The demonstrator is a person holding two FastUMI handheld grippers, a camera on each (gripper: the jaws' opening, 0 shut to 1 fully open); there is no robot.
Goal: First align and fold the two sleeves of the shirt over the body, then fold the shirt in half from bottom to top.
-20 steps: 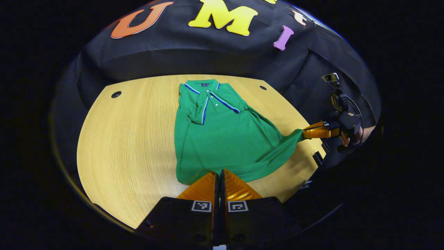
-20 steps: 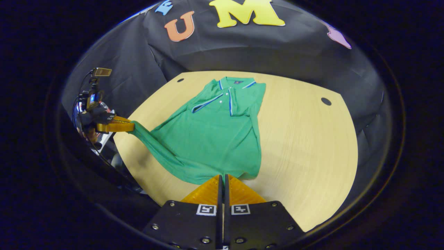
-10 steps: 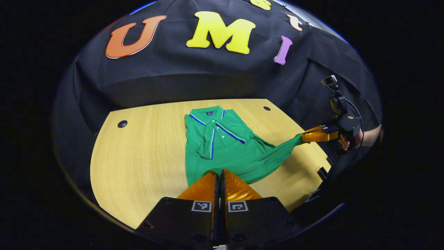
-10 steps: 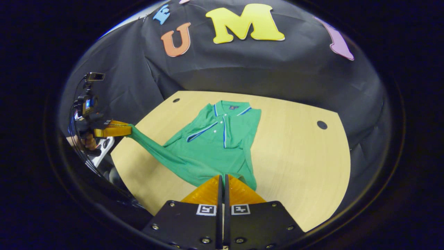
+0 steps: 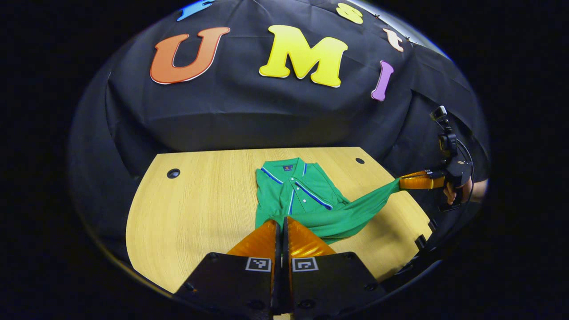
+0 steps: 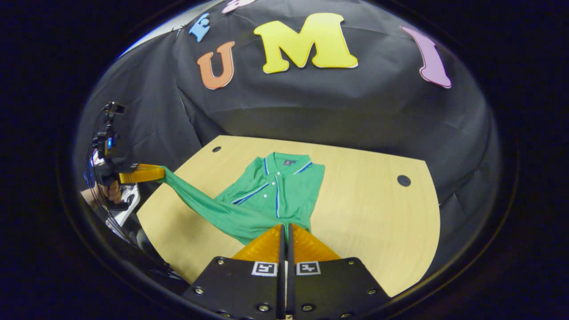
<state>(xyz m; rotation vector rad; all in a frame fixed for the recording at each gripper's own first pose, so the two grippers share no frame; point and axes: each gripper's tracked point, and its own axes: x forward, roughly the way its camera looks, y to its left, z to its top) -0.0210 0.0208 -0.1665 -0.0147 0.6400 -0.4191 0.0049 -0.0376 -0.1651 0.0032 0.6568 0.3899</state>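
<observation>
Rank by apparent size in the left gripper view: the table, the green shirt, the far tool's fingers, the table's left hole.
1. table
2. green shirt
3. far tool, its fingers; being farther off, they look smaller than they are
4. left hole

Legible text: none.

- Shirt [image 5: 306,200]: small dark neck label inside the collar, too small to read in either view.
- Left tool [image 5: 281,231]: two square black-and-white coded markers on its body, one per finger base; patterns only, no letters or digits.
- Right tool [image 6: 284,235]: two like markers, likewise without readable characters.
- Tabletop [image 6: 378,222]: bare wood grain, no print.
</observation>
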